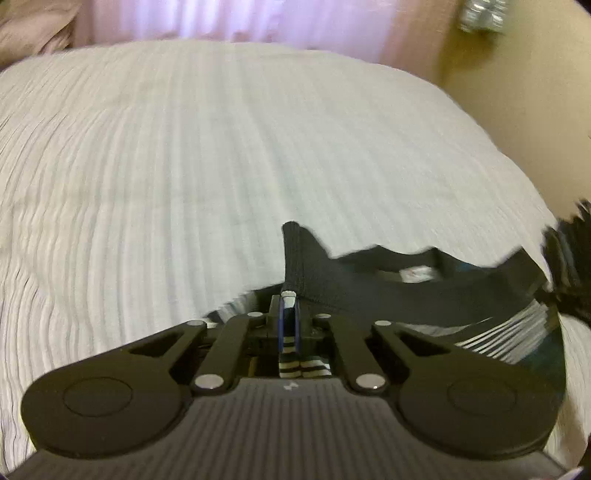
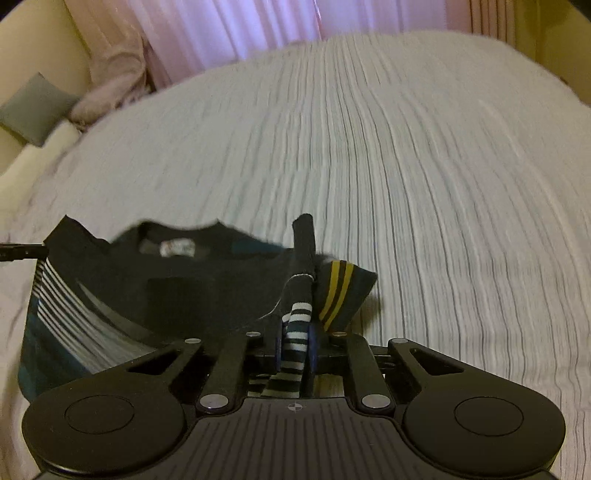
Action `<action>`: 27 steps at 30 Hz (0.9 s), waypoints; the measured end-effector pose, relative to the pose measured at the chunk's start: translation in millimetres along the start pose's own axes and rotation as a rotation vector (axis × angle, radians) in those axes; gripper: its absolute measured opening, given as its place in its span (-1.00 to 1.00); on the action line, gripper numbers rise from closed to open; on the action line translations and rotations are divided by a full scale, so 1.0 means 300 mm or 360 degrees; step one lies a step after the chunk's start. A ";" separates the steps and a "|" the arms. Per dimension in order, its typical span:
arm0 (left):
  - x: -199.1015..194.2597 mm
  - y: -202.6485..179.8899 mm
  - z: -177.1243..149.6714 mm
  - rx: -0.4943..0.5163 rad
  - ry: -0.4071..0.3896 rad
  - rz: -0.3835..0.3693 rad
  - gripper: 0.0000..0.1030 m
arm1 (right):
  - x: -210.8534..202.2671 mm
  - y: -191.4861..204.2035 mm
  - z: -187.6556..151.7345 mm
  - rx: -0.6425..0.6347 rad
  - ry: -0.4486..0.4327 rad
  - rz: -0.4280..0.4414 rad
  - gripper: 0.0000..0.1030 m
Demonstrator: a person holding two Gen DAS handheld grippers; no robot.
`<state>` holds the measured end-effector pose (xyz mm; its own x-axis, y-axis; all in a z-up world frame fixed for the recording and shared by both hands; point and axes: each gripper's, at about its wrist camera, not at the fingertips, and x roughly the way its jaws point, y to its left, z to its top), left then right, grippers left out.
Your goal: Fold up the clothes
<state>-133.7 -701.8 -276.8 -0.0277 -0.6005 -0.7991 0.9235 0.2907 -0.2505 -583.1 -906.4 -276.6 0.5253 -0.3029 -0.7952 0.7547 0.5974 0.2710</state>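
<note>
A home bedroom is shown: a bed (image 2: 406, 166) is covered with a ribbed white bedspread, pale curtains (image 2: 229, 29) are hung behind it, and a grey cushion (image 2: 33, 107) is seen beside it.

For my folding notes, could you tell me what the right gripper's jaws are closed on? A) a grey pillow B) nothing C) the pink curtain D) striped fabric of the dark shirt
D: in the right wrist view, the right gripper pinches a striped fold of the dark shirt between its jaws.
</note>
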 end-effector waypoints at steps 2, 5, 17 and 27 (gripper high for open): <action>0.071 0.030 -0.001 -0.0038 0.0065 0.0012 -0.94 | 0.034 -0.020 -0.004 0.0078 0.0031 -0.0011 -0.75; 0.163 0.035 -0.013 -0.0053 0.0161 0.0038 -0.94 | 0.111 -0.076 -0.015 0.0231 0.0130 -0.0044 -0.74; 0.203 0.032 -0.030 0.0000 0.0226 0.0046 -0.93 | 0.147 -0.053 0.057 0.0116 0.0001 -0.0008 -0.24; 0.003 0.009 0.017 0.0047 -0.0067 -0.0135 -0.94 | 0.080 -0.076 0.096 0.0153 -0.0108 -0.0041 -0.90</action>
<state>-129.5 -705.3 -275.4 -0.0908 -0.6531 -0.7519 0.9293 0.2158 -0.2996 -576.3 -948.6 -286.2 0.5282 -0.3688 -0.7648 0.8008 0.5158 0.3043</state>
